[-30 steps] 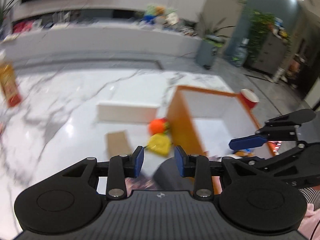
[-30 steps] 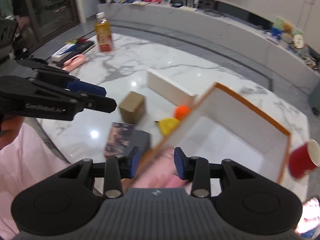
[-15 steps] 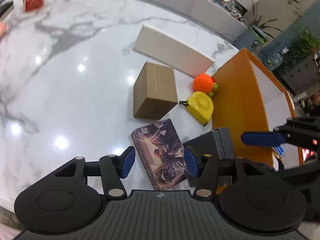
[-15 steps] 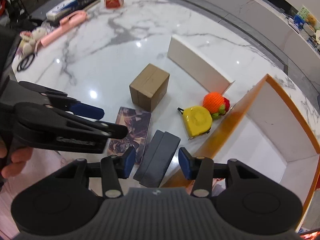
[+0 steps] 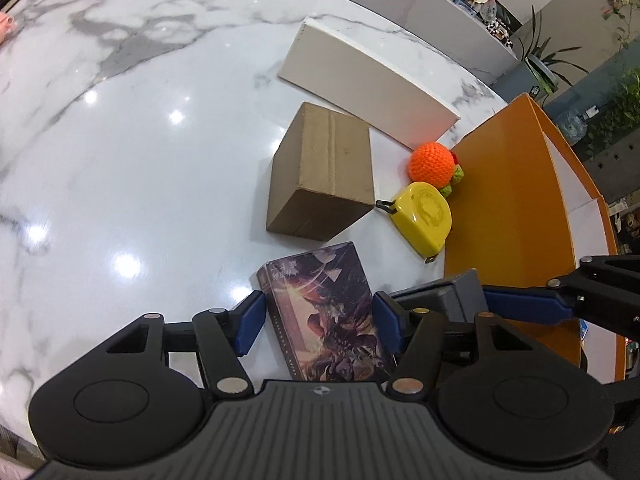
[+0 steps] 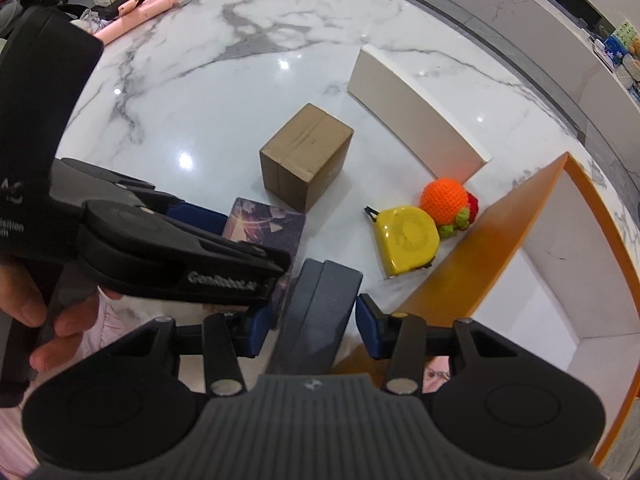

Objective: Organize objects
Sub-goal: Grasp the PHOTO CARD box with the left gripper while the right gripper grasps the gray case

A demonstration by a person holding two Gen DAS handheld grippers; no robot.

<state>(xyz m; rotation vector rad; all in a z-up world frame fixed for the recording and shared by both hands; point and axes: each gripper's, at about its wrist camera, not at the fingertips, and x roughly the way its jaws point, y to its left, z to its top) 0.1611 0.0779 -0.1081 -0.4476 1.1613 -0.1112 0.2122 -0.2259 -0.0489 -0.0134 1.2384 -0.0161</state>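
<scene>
Your left gripper point(image 5: 318, 328) is spread wide, its blue pads point(image 5: 250, 322) flanking the illustrated card box point(image 5: 328, 316) that lies flat on the marble table point(image 5: 120, 160); a sliver of table shows between the left pad and the box edge, and the right pad sits just beside the other edge, so nothing is clamped. Straight ahead of those jaws stands the brown cardboard box point(image 5: 324, 172). Ahead and to the right lies the yellow tape measure point(image 5: 424, 216), touching the orange crocheted fruit point(image 5: 434, 162) beyond it. Farther ahead lies the long white box point(image 5: 368, 80). To the right of the jaws rises the wall of the orange bin point(image 5: 508, 208).

Your right gripper point(image 6: 308, 330) is also released, with the dark grey case point(image 6: 320, 304) lying between its pads; gaps show on both sides. The card box point(image 6: 264, 228) lies just left of those jaws, partly under the left gripper's fingers point(image 6: 180, 248). The cardboard box point(image 6: 306, 156) stands ahead, the tape measure point(image 6: 404, 240) and crocheted fruit point(image 6: 448, 202) ahead to the right, and the orange bin point(image 6: 480, 248) rises close on the right. Far ahead and to the left, a pink handle point(image 6: 140, 8) lies near the table's edge.
</scene>
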